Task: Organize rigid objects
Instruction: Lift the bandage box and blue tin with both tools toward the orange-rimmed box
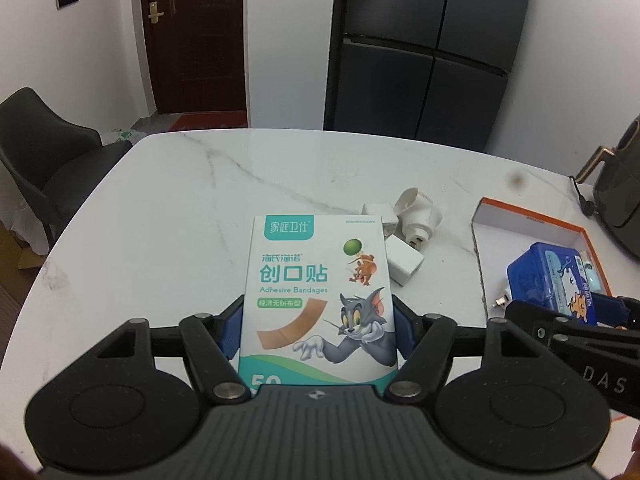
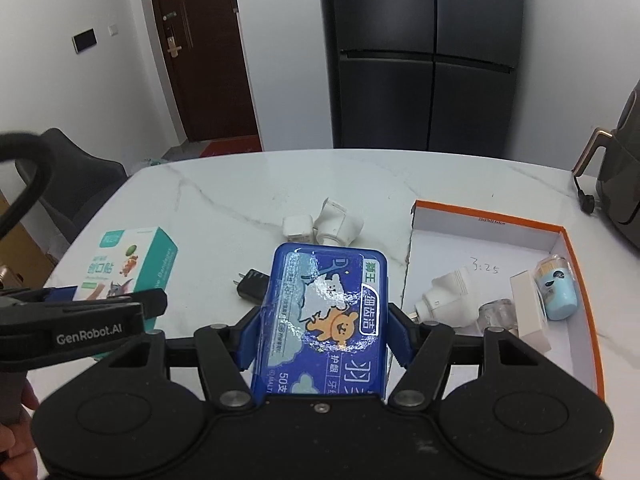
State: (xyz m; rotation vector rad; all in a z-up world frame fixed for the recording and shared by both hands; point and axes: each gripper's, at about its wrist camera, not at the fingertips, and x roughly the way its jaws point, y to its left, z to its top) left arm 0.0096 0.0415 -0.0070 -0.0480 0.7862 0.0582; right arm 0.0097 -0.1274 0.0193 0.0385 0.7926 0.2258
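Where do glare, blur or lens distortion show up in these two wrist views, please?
Right wrist view: ceiling light glares off the blue case, washing out part of its print; the looped cable at left is blurred. Left wrist view: the bandage box is sharp; fisheye bends the table edge, corners darken.

Black left claw (image 1: 318,332) and right claw (image 2: 324,332), blue pads, silver pivot screws, "GenRobot.AI" lettering.

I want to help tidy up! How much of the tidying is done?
Done: a white plug, a light blue container and more sit in the orange-edged box. In hand: bandage box in the left gripper, blue case in the right gripper. Left: white adapters and a black charger.
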